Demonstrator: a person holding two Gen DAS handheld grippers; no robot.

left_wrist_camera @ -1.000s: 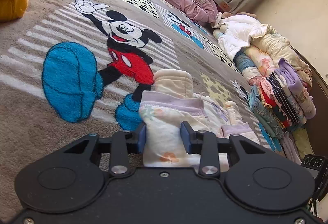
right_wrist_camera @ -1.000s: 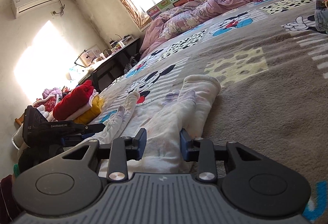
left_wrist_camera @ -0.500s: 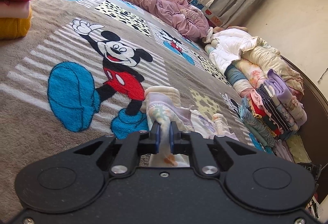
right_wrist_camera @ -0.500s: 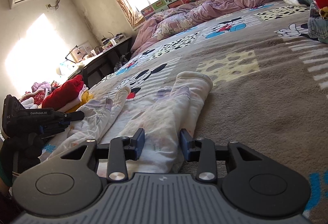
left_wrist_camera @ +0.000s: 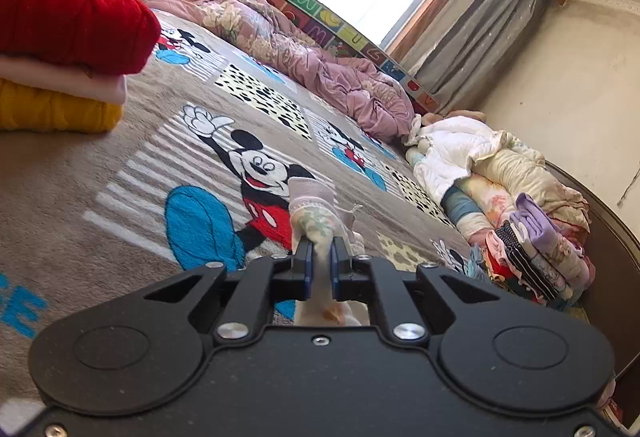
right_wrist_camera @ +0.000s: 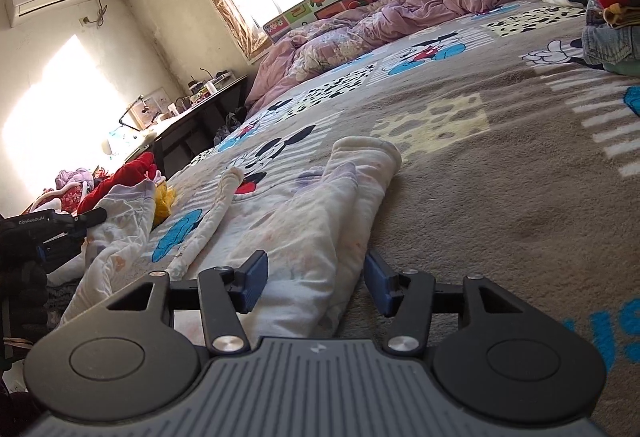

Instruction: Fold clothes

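A small pale floral garment with lilac trim lies on the Mickey Mouse blanket. My left gripper is shut on one end of the garment and holds that end lifted off the blanket. It also shows at the far left of the right wrist view, with the raised cloth hanging from it. My right gripper is open, its fingers either side of the garment's near end, which lies flat on the blanket.
A folded stack with a red sweater on top sits at the left. A row of folded clothes and a white quilted jacket line the right side. A rumpled pink duvet lies at the back. A dark desk stands beside the bed.
My left gripper shut on the garment's end and lifted it off the blanket. My right gripper stayed open and moved in slightly over the near end.
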